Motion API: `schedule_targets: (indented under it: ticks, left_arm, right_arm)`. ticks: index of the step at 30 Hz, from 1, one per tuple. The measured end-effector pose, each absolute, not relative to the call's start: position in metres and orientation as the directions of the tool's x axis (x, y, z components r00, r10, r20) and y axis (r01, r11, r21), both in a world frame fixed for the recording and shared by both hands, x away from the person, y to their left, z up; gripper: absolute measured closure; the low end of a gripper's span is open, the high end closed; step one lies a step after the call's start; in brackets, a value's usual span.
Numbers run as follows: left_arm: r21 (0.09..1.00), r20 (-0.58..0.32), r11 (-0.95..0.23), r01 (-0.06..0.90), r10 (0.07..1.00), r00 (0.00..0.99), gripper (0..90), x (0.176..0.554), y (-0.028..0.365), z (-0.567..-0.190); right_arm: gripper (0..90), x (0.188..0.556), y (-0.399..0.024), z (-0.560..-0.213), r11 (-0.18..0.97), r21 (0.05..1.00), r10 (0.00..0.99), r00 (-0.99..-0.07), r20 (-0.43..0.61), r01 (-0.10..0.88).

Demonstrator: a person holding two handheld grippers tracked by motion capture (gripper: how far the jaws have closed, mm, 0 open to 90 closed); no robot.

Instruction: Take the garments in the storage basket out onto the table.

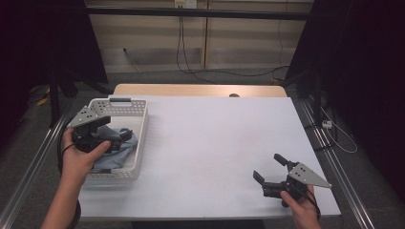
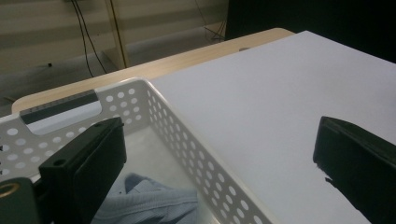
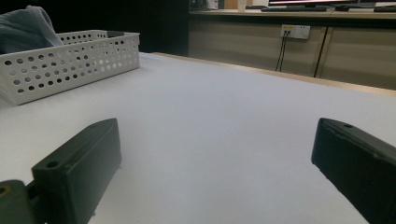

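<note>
Lab: framed test table (image 1: 215,143), cables (image 1: 184,52)

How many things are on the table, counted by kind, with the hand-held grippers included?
Basket: 1, white with holes
Cloth: 1, light blue, inside the basket
Hand-held gripper: 2, left hand-held gripper over the basket, right hand-held gripper over the white table, both with jaws apart
Total: 4

- Your basket (image 1: 139,138) sits at the table's (image 1: 215,143) left edge, with the cloth (image 1: 119,150) lying in it.
- Your left gripper (image 1: 125,136) hangs over the basket, above the cloth.
- Your right gripper (image 1: 270,168) is near the table's front right corner, well apart from the basket.
</note>
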State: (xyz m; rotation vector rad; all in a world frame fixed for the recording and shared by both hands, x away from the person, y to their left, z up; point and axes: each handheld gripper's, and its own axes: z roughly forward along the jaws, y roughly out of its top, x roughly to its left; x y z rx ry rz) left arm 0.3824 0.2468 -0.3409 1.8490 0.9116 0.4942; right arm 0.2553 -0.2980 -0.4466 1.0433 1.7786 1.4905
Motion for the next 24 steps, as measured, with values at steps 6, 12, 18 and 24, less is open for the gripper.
schedule_targets:
  ticks: [6, 12, 18, 24]
  left_arm:
    - [0.888, -0.050, -0.256, 0.382, 0.772, 0.634, 2.8, 0.387, 0.249, -0.338]
    - [0.883, -0.047, -0.264, 0.388, 0.773, 0.632, 3.0, 0.391, 0.249, -0.336]
    - [0.878, -0.039, -0.276, 0.391, 0.773, 0.634, 3.1, 0.393, 0.249, -0.331]
    - [0.874, -0.030, -0.289, 0.391, 0.771, 0.636, 3.1, 0.395, 0.251, -0.326]
  right_arm:
    - [1.2, 0.255, -0.298, -0.447, 0.068, 0.979, 0.852, -0.521, 0.043, 0.193]
    - [1.3, 0.255, -0.298, -0.447, 0.068, 0.979, 0.851, -0.524, 0.044, 0.192]
    - [1.2, 0.255, -0.297, -0.447, 0.069, 0.979, 0.850, -0.524, 0.044, 0.193]
    - [1.3, 0.255, -0.297, -0.447, 0.071, 0.979, 0.849, -0.527, 0.042, 0.192]
